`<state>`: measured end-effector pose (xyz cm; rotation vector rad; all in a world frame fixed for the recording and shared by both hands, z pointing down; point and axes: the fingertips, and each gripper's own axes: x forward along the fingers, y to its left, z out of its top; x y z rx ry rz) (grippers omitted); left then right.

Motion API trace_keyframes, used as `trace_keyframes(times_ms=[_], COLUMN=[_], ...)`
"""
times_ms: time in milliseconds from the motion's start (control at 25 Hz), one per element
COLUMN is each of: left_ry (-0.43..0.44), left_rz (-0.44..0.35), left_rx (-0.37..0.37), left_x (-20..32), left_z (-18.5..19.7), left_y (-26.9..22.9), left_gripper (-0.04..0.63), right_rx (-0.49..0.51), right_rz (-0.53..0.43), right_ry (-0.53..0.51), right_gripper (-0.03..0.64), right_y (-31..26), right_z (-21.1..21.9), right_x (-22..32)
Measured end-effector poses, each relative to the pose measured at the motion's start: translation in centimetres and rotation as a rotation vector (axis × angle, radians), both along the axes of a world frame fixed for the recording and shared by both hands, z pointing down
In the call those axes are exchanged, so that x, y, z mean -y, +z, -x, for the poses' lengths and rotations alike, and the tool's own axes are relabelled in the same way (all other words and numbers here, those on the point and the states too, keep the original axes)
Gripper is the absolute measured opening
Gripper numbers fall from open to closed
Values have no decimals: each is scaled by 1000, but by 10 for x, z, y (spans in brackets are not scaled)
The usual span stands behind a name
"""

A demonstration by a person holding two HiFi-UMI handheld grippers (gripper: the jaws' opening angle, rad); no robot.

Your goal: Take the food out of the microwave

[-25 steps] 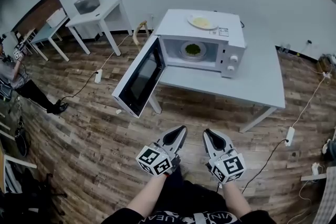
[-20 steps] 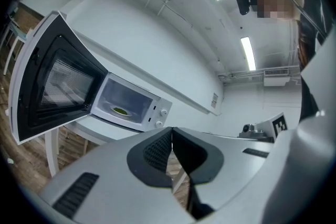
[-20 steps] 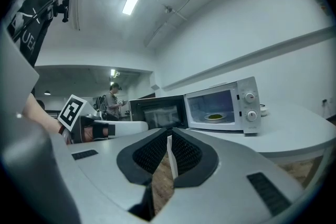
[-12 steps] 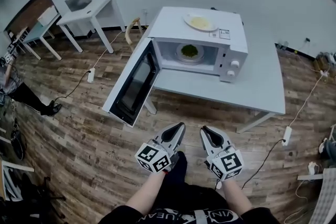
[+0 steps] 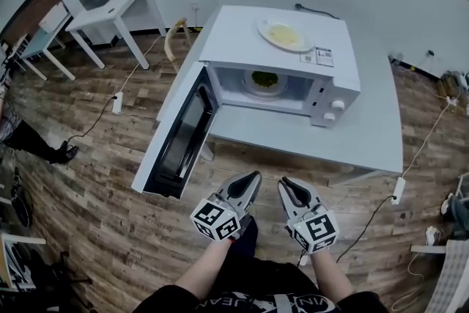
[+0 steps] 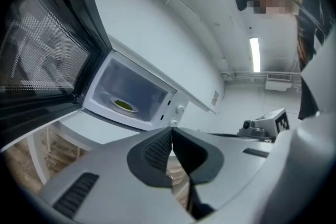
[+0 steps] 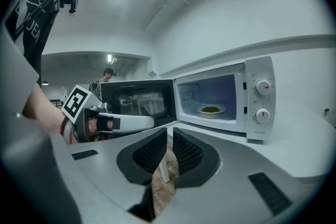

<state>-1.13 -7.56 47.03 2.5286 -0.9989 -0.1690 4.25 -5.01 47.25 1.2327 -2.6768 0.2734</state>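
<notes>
A white microwave (image 5: 245, 40) stands on a white table (image 5: 366, 132), its door (image 5: 176, 139) swung wide open to the left. Inside it sits a plate of green food (image 5: 264, 80), which also shows in the left gripper view (image 6: 124, 106) and the right gripper view (image 7: 211, 109). My left gripper (image 5: 254, 177) and right gripper (image 5: 282, 182) hang side by side over the wooden floor, short of the table's front edge. Both point at the microwave. The left gripper (image 6: 171, 129) is shut with nothing in it. The right gripper (image 7: 170, 131) is shut and empty too.
A plate of yellowish food (image 5: 283, 34) lies on top of the microwave. The open door juts out past the table's left end at about the grippers' level. Small white tables (image 5: 110, 7) stand at the back left. Cables and a power strip (image 5: 117, 102) lie on the floor.
Both grippers and the head have come closer to the microwave and its table. The open door now reaches nearer the left gripper. The jaws of both stay shut.
</notes>
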Motion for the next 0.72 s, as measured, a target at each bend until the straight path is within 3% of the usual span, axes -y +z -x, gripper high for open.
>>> trace_keyframes(times_ms=[520, 720], left_ry=[31, 41], left_rz=[-10, -38], left_rx=[25, 61], left_x=[84, 108], left_z=[11, 13], left_y=[7, 13], left_gripper=[9, 9], right_rx=[-83, -250], right_rz=[-22, -78], right_ry=[30, 49], right_gripper=[37, 37], right_y=[6, 13], right_z=[16, 23], right_x=[101, 150])
